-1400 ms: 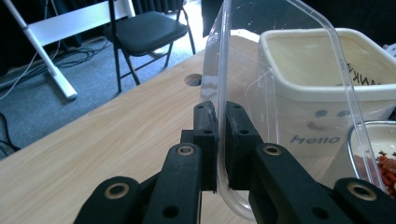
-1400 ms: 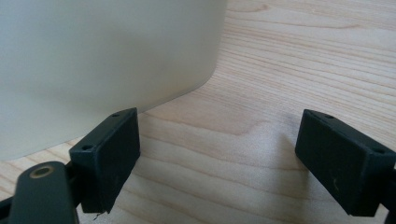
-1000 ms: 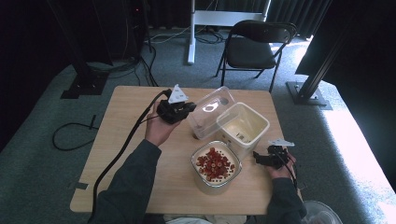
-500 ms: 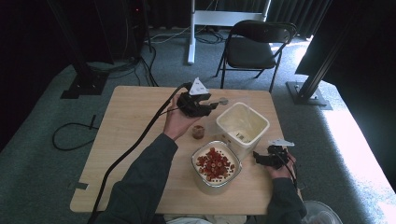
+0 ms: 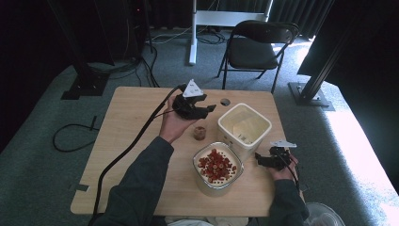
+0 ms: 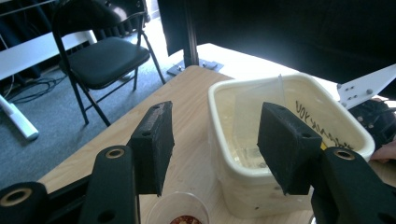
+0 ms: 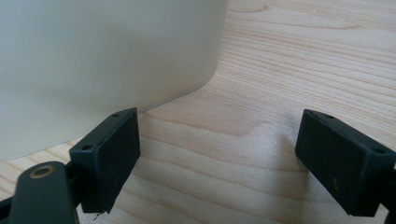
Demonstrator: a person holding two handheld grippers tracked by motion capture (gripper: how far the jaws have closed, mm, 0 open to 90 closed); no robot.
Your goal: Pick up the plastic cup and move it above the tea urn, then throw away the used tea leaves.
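Note:
My left gripper (image 5: 201, 110) (image 6: 215, 140) hovers over the wooden table (image 5: 127, 141), just left of an open white tub (image 5: 226, 123) (image 6: 219, 140). Its jaws have just been opening and stand apart with nothing between them. A clear plastic lid (image 6: 257, 107) leans inside that tub. Below the gripper stands a small clear cup (image 5: 200, 133) (image 6: 180, 212) with something red-brown in it. A second tub (image 5: 217, 167), full of small red pieces, sits nearer the front edge. My right gripper (image 5: 261, 158) (image 7: 224, 154) rests low by the white tub's wall (image 7: 93, 60), open and empty.
A black folding chair (image 5: 256, 47) (image 6: 100, 56) stands beyond the table's far edge. A round hole (image 5: 225, 101) marks the tabletop behind the white tub. A thick black cable (image 5: 122, 155) trails from the left gripper across the table's left half. Dark stands ring the floor.
The left gripper carried a clear lid rightward toward the white tub and let it go; the lid now lies in the tub. The right gripper stayed put.

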